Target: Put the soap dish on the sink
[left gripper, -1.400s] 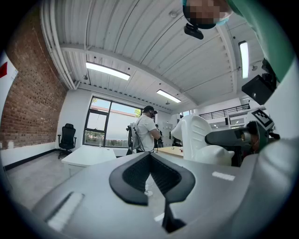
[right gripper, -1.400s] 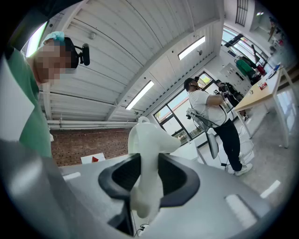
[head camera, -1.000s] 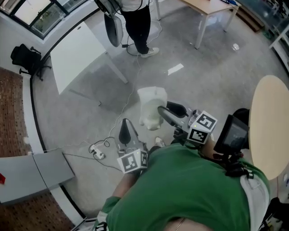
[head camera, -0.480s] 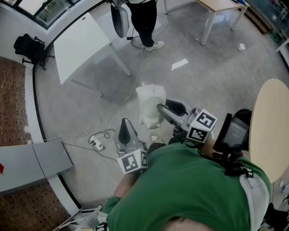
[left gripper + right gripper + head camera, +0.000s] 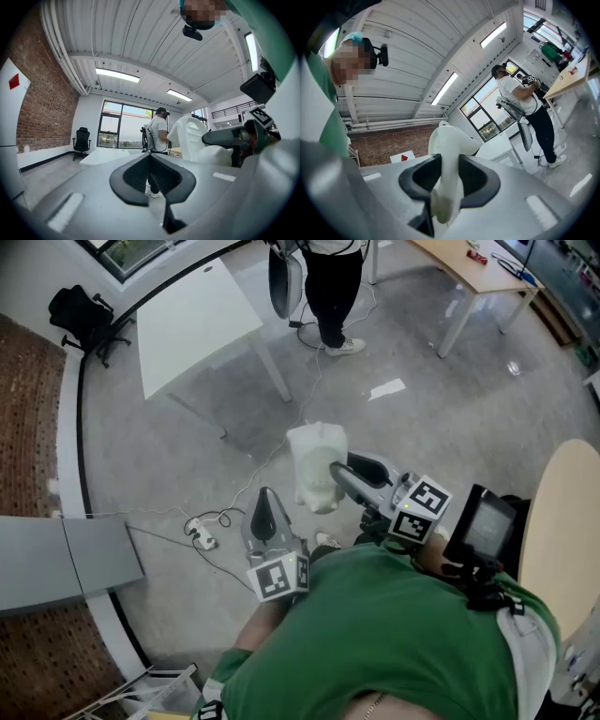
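Right claw: the right claw [image 5: 339, 470] is grasping the soap dish [image 5: 314, 465]. In the right gripper view, a thin white edge of the dish runs down between the two jaws, pinched from both sides.

Left claw: the left claw [image 5: 264, 495] is clenched on nothing. In the left gripper view its jaws meet, and only the room shows beyond them.

Soap dish: it hangs in the air at the centre of the head view, above the grey floor [image 5: 187, 465]. It rests on nothing but the grip.

What changes: the room slides past us while both claws and the dish keep their places in the frame. The white table [image 5: 197, 320] climbs from the left toward the upper left. The black chair [image 5: 84, 310] rises with it. The standing person [image 5: 336, 287] at the top edge drifts to the right.

What stays: our hold on the dish looks the same, with the same edge in the same jaws. The left claw remains idle at the lower centre.

What it means: we judge that we are turning or walking with the dish in hand, so this is the carrying stage. No sink shows in any view, so the placing is not yet begun.

Risk: we hold the dish by a narrow edge, so we think it could swing or slip if we turn sharply.
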